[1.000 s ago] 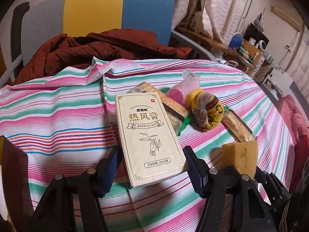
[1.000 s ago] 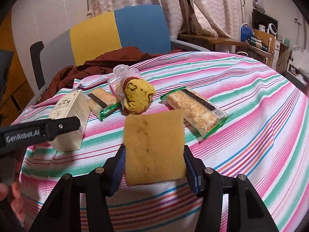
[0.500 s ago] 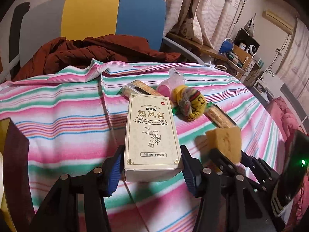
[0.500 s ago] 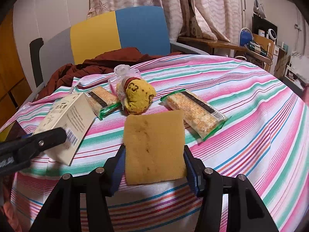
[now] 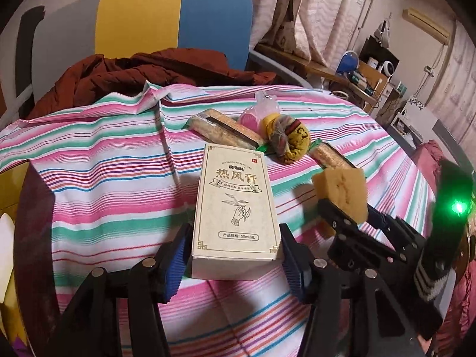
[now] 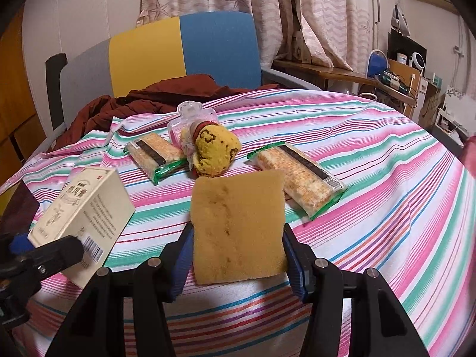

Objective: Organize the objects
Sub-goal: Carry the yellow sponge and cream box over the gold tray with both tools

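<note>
A cream carton with Chinese print sits between the blue pads of my left gripper. The pads touch its sides while the jaws are opening slightly. In the right wrist view the carton hangs tilted above the striped cloth, with one left finger across its barcode end. My right gripper is shut on a yellow sponge, held upright. The sponge also shows to the right of the carton in the left wrist view.
On the striped tablecloth lie two cracker packs, a yellow knitted ball and a pink plastic case. A chair with a dark red jacket stands behind. A dark box edge stands at left.
The left jaws closed in on the carton, lifted and tilted it, and carried it toward the sponge. The right gripper and its sponge stayed put.
</note>
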Motion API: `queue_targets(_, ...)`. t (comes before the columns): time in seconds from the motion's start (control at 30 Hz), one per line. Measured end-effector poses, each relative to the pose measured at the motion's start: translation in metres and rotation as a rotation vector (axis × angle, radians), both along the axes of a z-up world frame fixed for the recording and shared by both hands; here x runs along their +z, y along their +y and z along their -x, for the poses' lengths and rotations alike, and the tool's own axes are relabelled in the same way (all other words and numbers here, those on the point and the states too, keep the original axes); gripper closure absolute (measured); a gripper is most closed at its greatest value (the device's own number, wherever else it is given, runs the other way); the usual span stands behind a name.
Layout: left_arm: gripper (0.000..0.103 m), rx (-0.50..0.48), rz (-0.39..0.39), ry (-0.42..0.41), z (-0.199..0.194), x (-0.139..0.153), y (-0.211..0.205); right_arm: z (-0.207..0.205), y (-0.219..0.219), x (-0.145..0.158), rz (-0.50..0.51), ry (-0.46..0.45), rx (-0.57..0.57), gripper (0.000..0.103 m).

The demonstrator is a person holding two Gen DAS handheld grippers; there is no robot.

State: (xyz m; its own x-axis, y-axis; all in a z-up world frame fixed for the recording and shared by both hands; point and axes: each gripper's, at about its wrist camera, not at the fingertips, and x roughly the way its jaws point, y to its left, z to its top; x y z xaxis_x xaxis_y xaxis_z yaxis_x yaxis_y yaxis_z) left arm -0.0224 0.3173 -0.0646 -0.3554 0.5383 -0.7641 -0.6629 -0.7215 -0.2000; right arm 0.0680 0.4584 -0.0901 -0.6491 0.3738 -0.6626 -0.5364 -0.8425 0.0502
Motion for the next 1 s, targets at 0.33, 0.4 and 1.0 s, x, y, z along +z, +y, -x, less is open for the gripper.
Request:
queue_targets(0.33, 0.051, -0.022, 0.022, 0.001, 0.006, -0.013, 0.005, 0.000, 0.002, -0.002, 0.010, -0.002, -0.001, 0.047)
queue_targets(0.4, 0.051, -0.012, -0.005, 0.004, 0.002, -0.009, -0.004, 0.000, 0.002, -0.002, 0.010, -0.003, -0.001, 0.047)
queue_targets(1.0, 0.051, -0.008, -0.192, 0.032, -0.037, 0.042, -0.084, -0.013, -0.035, 0.021, -0.067, 0.051, 0.064, 0.047)
